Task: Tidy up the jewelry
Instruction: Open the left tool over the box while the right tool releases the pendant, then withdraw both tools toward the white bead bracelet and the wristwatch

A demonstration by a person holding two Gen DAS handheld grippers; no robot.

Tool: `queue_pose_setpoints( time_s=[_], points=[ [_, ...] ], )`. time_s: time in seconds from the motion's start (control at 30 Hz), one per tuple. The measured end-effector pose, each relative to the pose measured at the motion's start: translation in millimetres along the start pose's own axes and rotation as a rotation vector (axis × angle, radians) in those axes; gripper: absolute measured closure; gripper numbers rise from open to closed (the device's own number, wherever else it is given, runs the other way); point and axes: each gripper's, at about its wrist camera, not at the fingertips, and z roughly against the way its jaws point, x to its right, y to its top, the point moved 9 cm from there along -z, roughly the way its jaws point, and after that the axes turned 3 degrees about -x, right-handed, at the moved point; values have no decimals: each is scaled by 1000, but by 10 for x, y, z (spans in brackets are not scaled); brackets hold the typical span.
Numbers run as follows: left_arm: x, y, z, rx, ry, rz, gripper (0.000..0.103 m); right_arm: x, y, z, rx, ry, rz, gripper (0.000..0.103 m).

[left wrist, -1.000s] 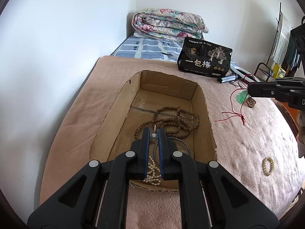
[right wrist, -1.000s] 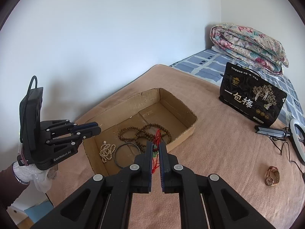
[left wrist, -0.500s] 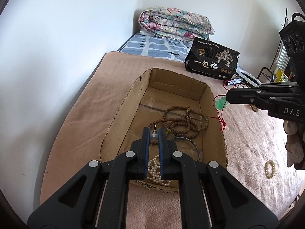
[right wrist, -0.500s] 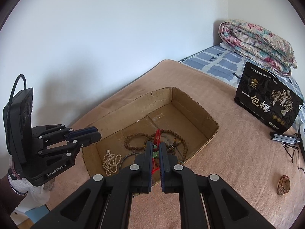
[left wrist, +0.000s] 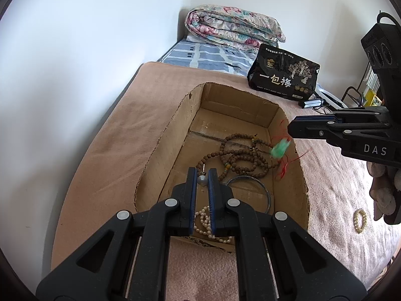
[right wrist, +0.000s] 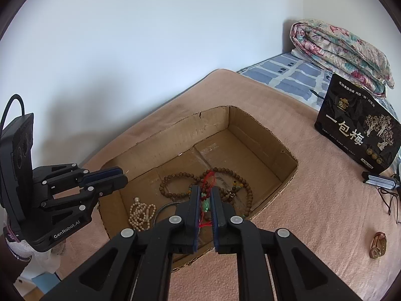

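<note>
Hanging from the right gripper (right wrist: 206, 202), jaws slightly apart, red cord still caught between them, a green pendant (left wrist: 280, 148) dangles over the cardboard box (left wrist: 160, 148), likely for dropping in. Left gripper (left wrist: 201, 179) clamps a grey bead. Box sits on a pink blanket (right wrist: 313, 200); white wall behind.

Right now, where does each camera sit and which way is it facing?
Left wrist: on the left gripper, looking lengthwise down the cardboard box toward the folded quilt; its jaws pinch a grey bead, and the right gripper and gloved right hand show at right.
Right wrist: on the right gripper, looking across the box toward the wall; the left gripper shows at left.
Shared: box, wooden beads, pearls.
</note>
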Motion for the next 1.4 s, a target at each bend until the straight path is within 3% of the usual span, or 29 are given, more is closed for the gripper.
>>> queue_pose_setpoints(
  time_s=[0.13, 0.17, 0.27, 0.3, 0.33, 0.6, 1.1, 1.4],
  points=[
    [11, 9, 16, 4, 7, 3, 96, -1, 14, 35, 14, 1, -3, 73],
    [14, 6, 19, 4, 8, 5, 92, -1, 13, 41, 14, -1, -2, 66],
    [7, 17, 56, 16, 17, 12, 55, 32, 22, 92, 33, -35, -8, 28],
    [9, 22, 78, 25, 18, 13, 54, 49, 30, 122, 46, -45, -14, 19],
    [9, 27, 88, 25, 19, 13, 54, 65, 36, 149, 57, -48, -21, 17],
    [38, 40, 172, 34, 33, 14, 45, 181, 3, 293, 81, -124, -41, 1],
    [427, 63, 327, 61, 22, -27, 45, 609, -222, 708, 124, -263, -93, 0],
    [1092, -52, 336, 25, -84, -96, 45, 1100, -566, 1062, 137, -297, -169, 0]
  ],
)
